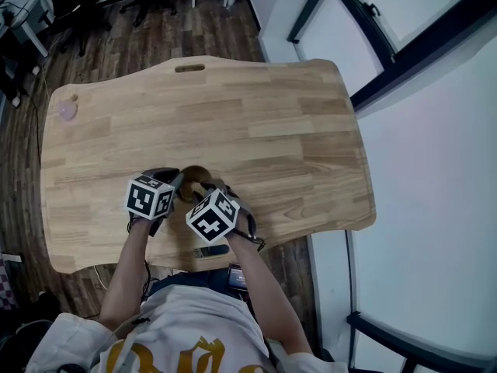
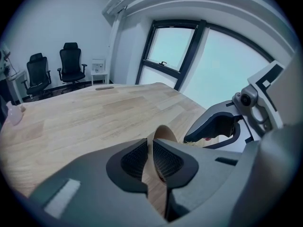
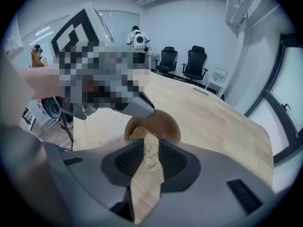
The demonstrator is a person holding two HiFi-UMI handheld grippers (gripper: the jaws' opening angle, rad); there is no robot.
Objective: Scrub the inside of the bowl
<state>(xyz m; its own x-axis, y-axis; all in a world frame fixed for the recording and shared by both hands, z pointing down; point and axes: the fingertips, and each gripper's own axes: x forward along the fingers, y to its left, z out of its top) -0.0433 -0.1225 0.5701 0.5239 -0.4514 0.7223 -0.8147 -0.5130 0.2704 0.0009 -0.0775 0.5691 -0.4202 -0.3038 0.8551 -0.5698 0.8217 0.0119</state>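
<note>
A: Eyes on the bowl [image 1: 196, 179], a small brown wooden one, sitting on the table [image 1: 295, 130] close to the near edge, right in front of the person.

B: And the left gripper [image 2: 150, 155] has it by the rim. The jaws are narrow, one pad inside the wall and one outside, both pressed on the thin wood.

A: The right gripper [image 3: 151, 157] comes in from the other side. Its jaws are clamped on a tan, fibrous scrub pad [image 3: 150, 148], and the pad's far end reaches down into the bowl.

B: The right gripper view shows that plainly: the pad is pinched between the pads, with the bowl's dark inside just beyond it.

A: From the head view the two marker cubes [image 1: 150, 196] sit side by side over the bowl and hide most of it.

B: Further out, the light wooden tabletop is bare apart from a small pink thing [image 1: 67, 111] at the far left corner.

A: Beyond the table, black office chairs [image 2: 71, 63] stand by the wall, with a dark-framed window [image 2: 189, 46] to the right.
</note>
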